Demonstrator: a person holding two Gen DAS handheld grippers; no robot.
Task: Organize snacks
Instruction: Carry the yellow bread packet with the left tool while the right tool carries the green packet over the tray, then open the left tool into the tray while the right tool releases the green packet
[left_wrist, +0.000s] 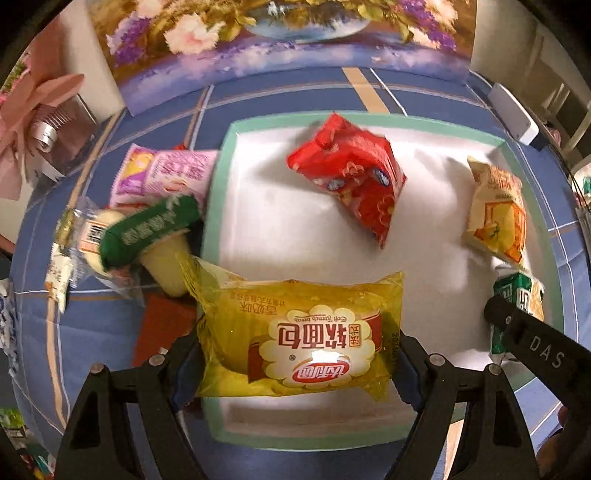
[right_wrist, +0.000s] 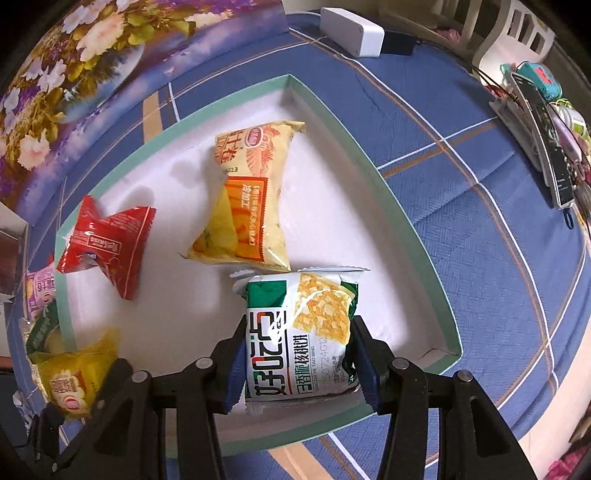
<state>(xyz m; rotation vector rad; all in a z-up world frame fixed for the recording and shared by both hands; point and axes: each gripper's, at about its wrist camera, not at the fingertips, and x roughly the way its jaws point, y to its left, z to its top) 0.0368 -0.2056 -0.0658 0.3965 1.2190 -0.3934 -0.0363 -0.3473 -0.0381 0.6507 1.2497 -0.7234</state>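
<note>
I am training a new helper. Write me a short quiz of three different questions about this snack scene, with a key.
1. True or false: the left gripper holds the yellow bread pack.
2. Which pack is between the fingers of the right gripper? A) red pack B) green and white pack C) purple pack
3. Fill in: the red pack lies inside the ____ with the green rim.

Key
1. True.
2. B, the green and white pack.
3. Tray; the purple pack lies outside it on the blue cloth.
</note>
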